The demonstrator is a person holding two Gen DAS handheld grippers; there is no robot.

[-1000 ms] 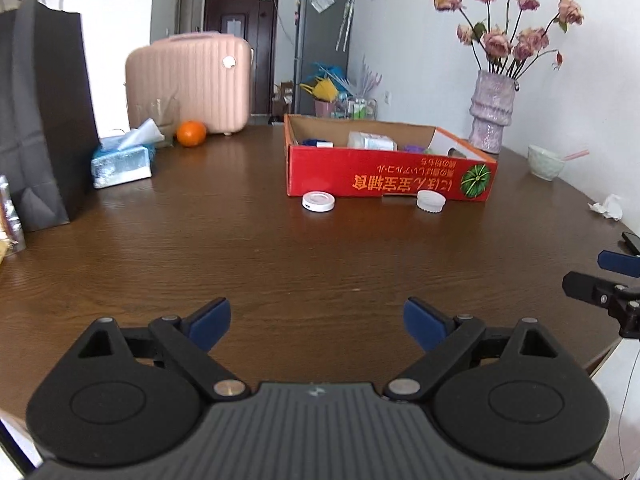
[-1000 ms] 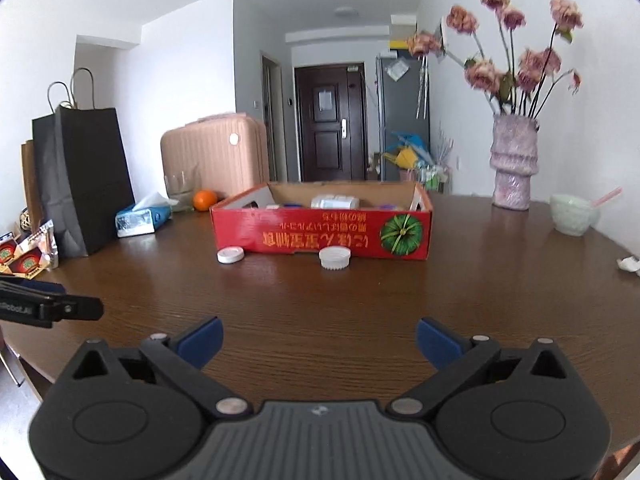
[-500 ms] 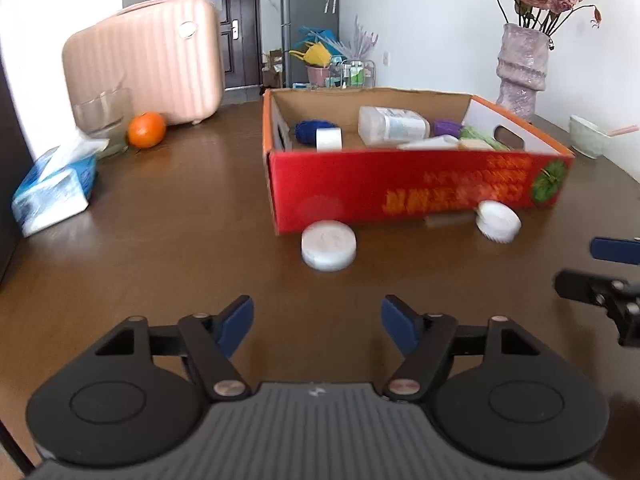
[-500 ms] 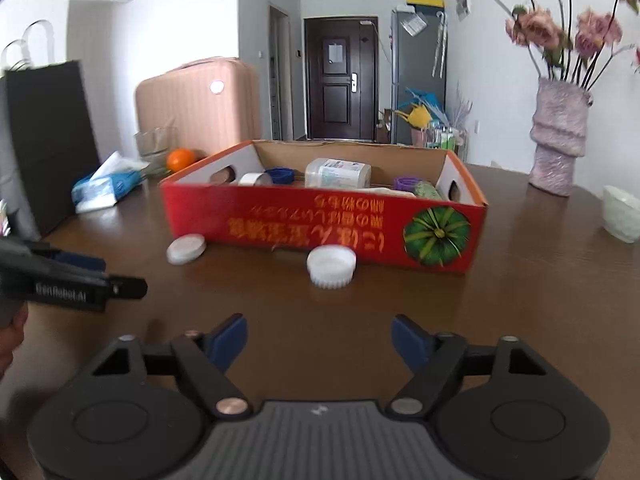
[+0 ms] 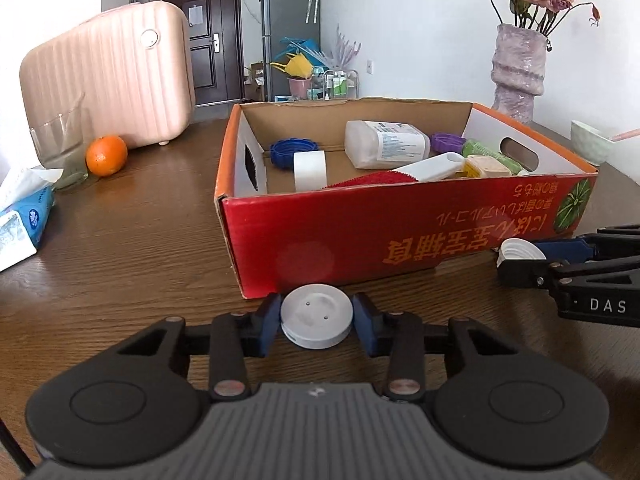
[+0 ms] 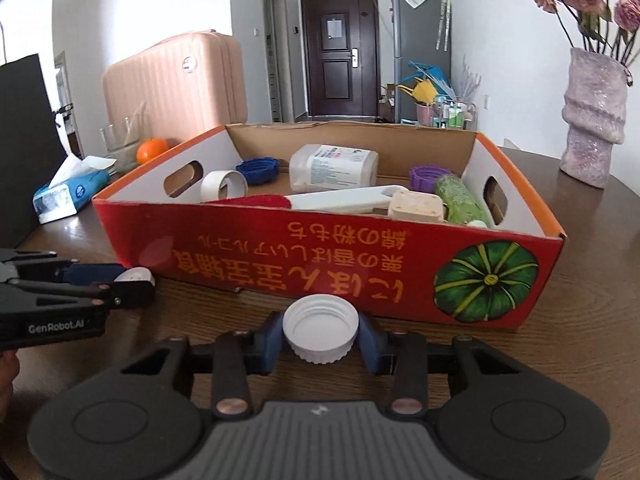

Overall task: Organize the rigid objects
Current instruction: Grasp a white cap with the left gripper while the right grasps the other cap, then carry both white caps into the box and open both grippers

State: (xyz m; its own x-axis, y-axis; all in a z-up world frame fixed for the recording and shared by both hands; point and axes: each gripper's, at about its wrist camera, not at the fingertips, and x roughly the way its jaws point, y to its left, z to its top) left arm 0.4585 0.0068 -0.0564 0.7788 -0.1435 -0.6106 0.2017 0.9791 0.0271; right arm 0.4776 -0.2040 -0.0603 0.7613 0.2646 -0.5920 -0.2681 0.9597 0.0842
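Both of our hand-held grippers have come in close to the red box [image 5: 400, 236] since a second ago, and their jaws have just been closing, each with a cap between them. Our left hand-held gripper [image 5: 317, 322], low in the centre of the left wrist view, pinches a flat white disc [image 5: 317, 316]; both blue pads touch its rim. That disc sits on the brown surface [image 5: 120, 248] just in front of the box's near left corner. Our right hand-held gripper [image 6: 320, 334], low in the centre of the right wrist view, pinches a ribbed white cap [image 6: 320, 328] lying open side up, just before the box's front wall and left of the printed green pumpkin [image 6: 486, 280].

Each view catches the other gripper at its edge: the right one at the right of the left view, the left one at the left of the right view.

Inside the box we see a tape roll [image 5: 310, 170], a blue lid [image 5: 292, 152], a white bottle [image 5: 386, 144] on its side, a purple lid [image 5: 448, 142] and a green bottle [image 6: 460, 198]. At the far left of the frame lie an orange [image 5: 106, 155] and a tissue pack [image 5: 26, 216]; a vase [image 5: 518, 76] stands at upper right.
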